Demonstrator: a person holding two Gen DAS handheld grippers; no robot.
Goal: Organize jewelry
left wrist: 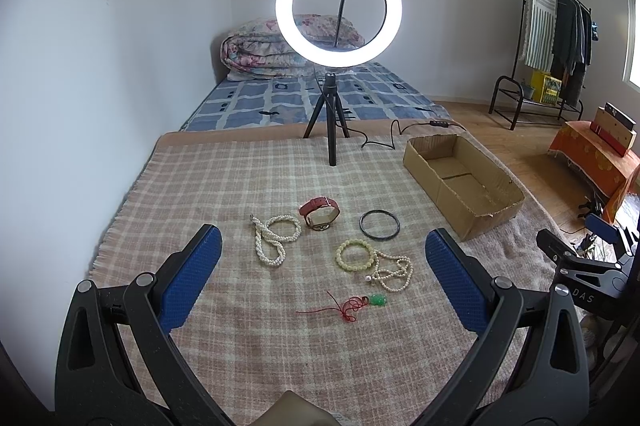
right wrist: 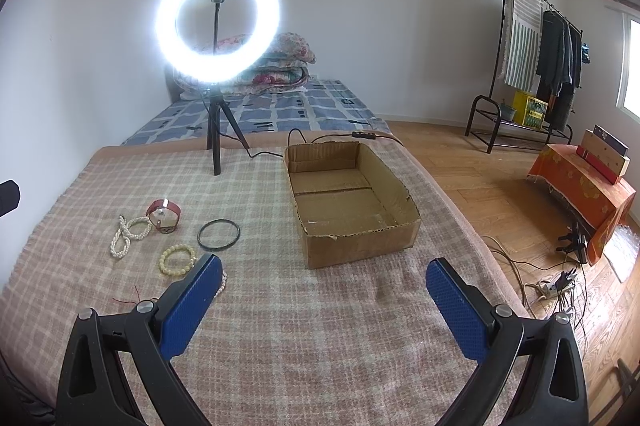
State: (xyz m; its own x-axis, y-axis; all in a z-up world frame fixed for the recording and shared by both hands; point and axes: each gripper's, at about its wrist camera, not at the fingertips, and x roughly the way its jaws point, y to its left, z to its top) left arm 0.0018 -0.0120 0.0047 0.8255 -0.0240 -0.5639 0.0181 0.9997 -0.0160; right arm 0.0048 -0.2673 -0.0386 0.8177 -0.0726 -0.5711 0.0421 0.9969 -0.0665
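Pink-and-cream checked blanket covers the bed in a white-walled room, with a lit ring light on a black tripod standing near its far edge. An open, empty brown cardboard box sits toward the far right corner of the blanket. The jewelry lies in a loose cluster near the middle: a red leather-strap watch, a white pearl necklace just left of it, a thin black bangle to the right, a pale yellow bead bracelet touching a second white pearl strand, and nearest the front edge a red cord with a green charm. The left gripper hovers above this cluster, blue-padded jaws spread wide and holding nothing. The right gripper hangs over bare blanket in front of the box, jaws likewise wide apart and empty.
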